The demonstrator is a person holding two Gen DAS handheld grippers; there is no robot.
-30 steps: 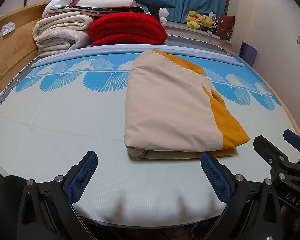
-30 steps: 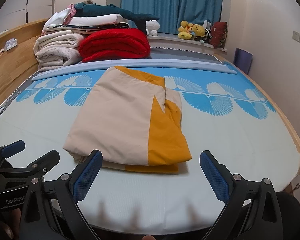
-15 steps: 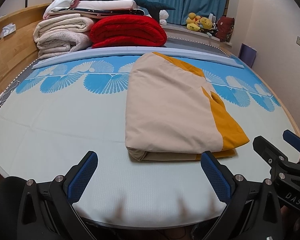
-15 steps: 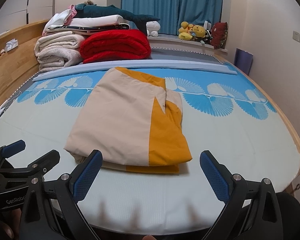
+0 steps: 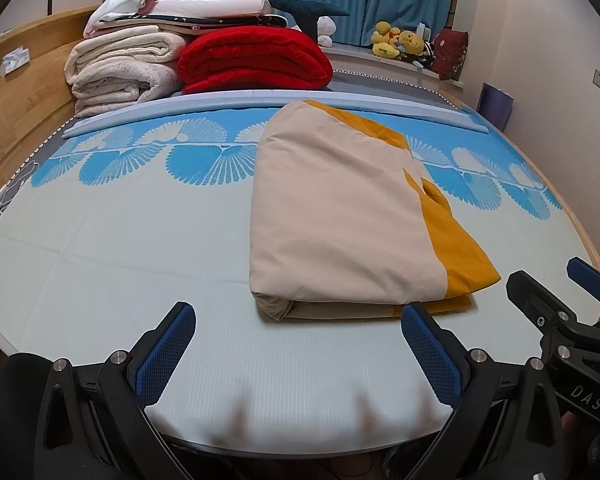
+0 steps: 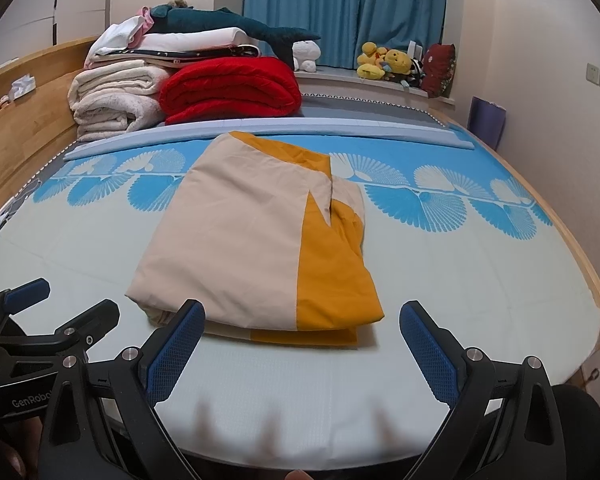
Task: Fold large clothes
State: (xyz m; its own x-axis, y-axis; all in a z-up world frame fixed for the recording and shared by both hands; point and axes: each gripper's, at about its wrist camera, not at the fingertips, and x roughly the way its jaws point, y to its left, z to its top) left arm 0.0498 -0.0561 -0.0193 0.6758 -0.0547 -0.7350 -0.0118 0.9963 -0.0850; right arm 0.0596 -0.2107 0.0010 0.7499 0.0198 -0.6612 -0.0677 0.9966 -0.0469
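Nothing has moved: both grippers, left (image 5: 296, 350) and right (image 6: 300, 346), hover fingers apart before the folded cloth (image 5: 340, 220), whose loose orange edge could unfold if snagged.

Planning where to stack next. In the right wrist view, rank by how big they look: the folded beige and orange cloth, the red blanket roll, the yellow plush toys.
1. Folded beige and orange cloth, though it lies nearest the camera, which inflates it.
2. Red blanket roll, farther back.
3. Yellow plush toys, clearly smallest, but farthest away.
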